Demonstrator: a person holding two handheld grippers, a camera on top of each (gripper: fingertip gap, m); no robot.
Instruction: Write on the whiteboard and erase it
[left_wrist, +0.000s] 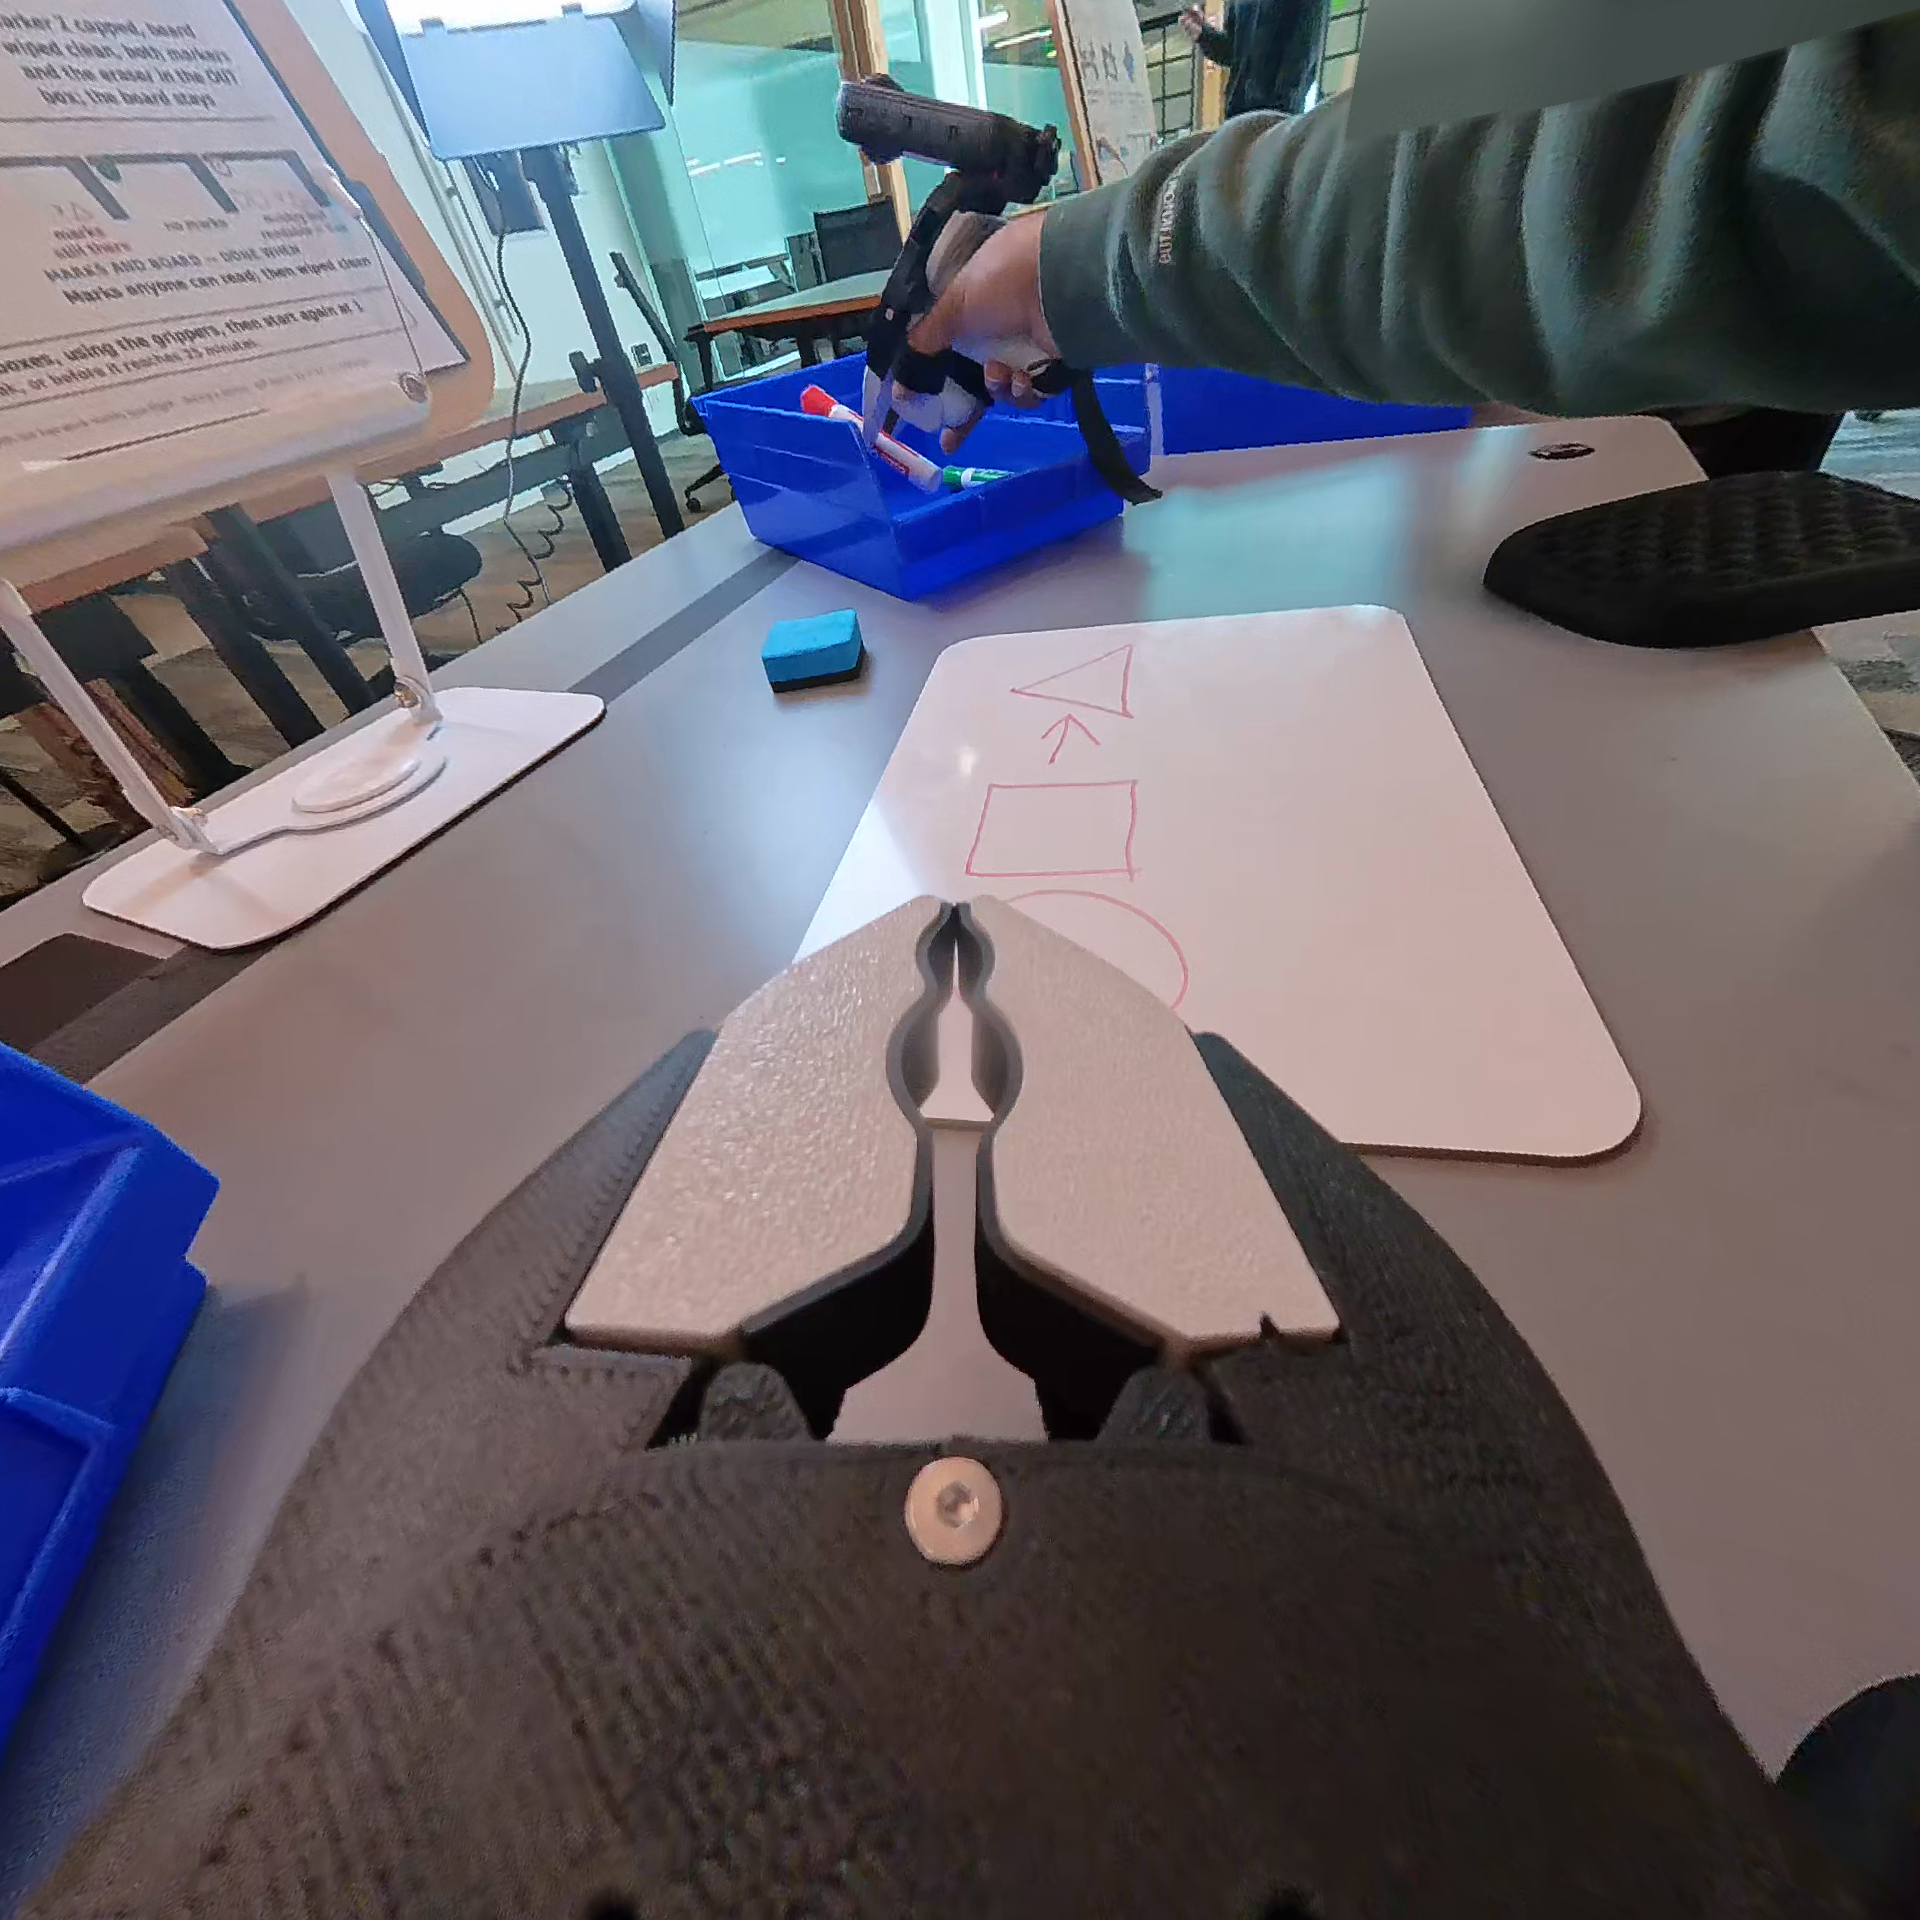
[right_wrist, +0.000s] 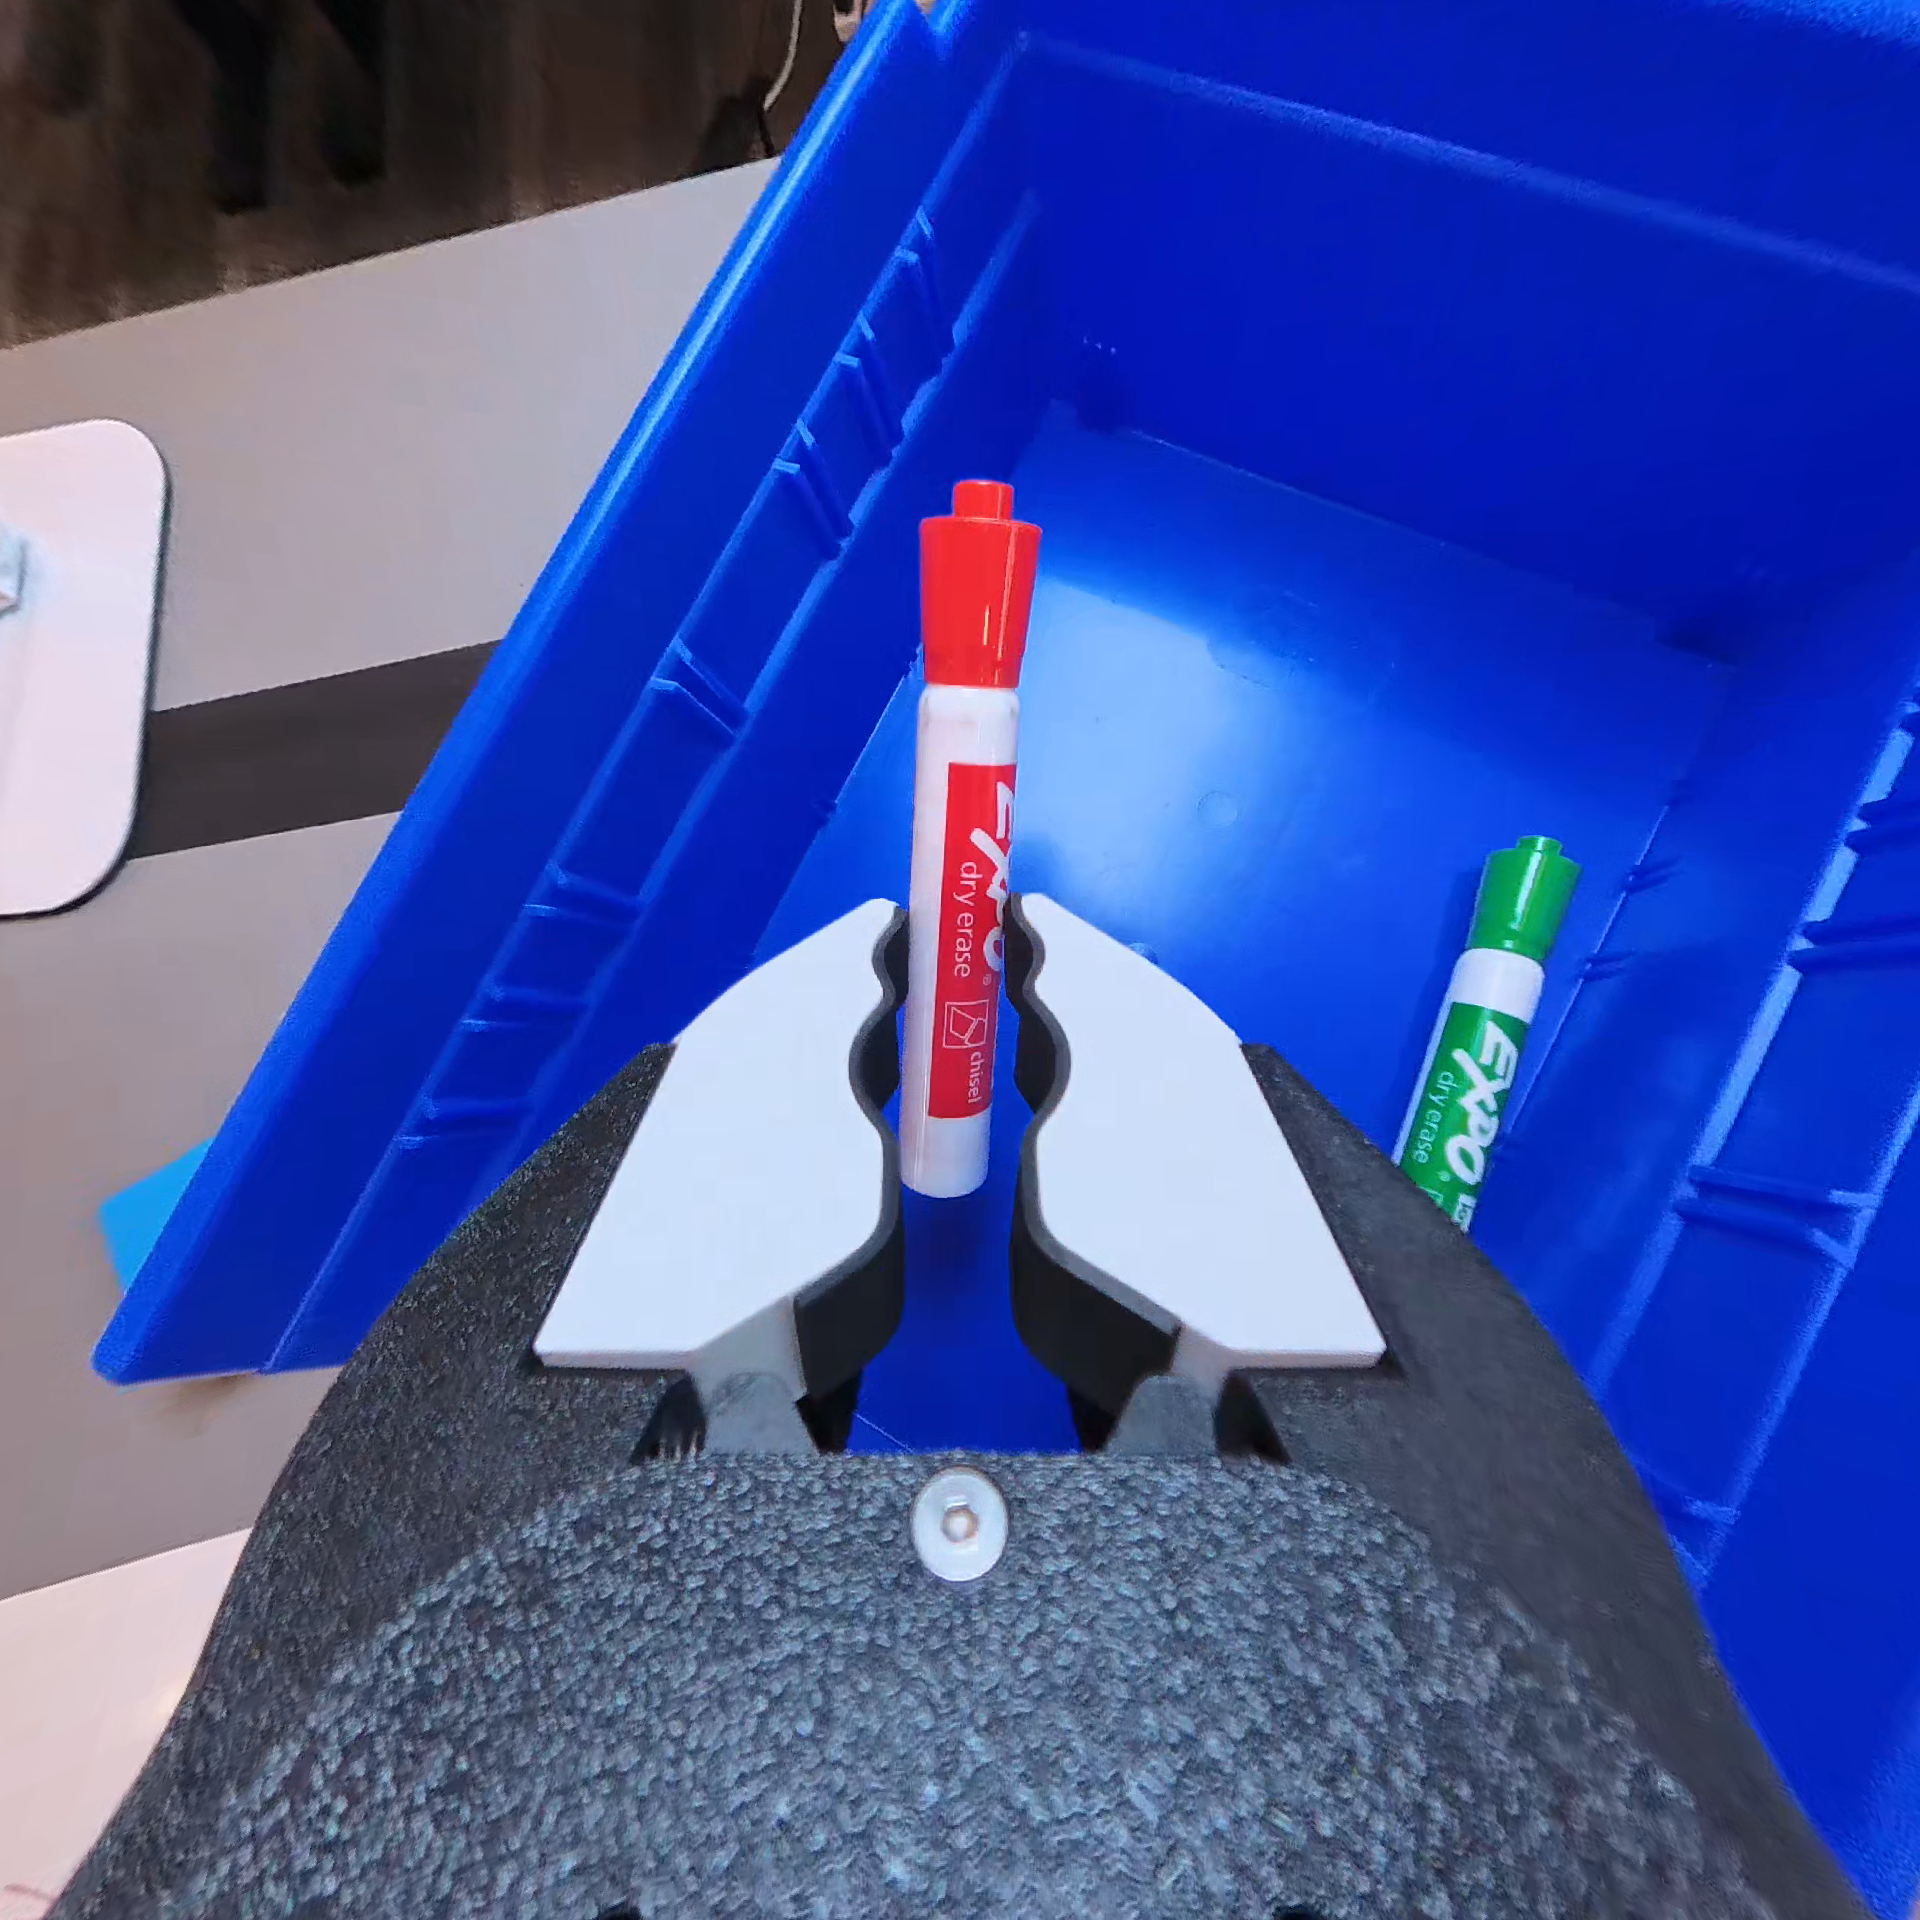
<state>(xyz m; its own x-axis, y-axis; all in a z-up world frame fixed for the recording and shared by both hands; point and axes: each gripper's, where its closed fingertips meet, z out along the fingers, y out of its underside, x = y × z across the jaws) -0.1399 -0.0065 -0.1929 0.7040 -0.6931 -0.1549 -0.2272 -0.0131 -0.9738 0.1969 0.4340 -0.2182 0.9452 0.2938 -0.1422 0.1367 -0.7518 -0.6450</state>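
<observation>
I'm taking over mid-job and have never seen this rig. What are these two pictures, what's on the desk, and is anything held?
There is no robot arm: a person holds a two-finger gripper in each hand, with a camera on each looking along its fingers. The left view shows the left gripper, shut and empty, over the grey table. On it lie a whiteboard with red shapes, a blue eraser and a blue bin. The right view looks into that bin: the right gripper grips a capped red marker; a green marker lies beside it.
</observation>
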